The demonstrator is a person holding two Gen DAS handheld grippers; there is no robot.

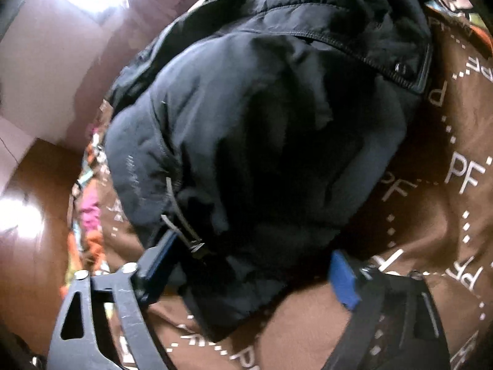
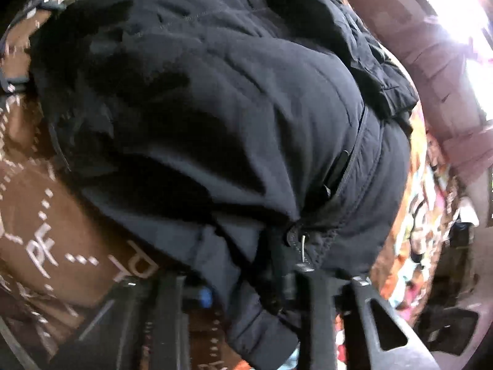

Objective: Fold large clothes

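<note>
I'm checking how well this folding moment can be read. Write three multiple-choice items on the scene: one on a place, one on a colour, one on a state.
1. The jacket lies: A on a brown cover printed with white letters; B on a hanger; C in a basket.
2. The left claw has pads that are: A red; B blue; C yellow.
3. The right claw is: A wide open above bare cover; B shut on jacket fabric; C gripping a hanger.

Key: 1 A, brown lettered cloth shows around the jacket. 2 B, a blue pad shows beside the jacket's hem. 3 B, its fingers stand close together with dark fabric pinched between them.
</note>
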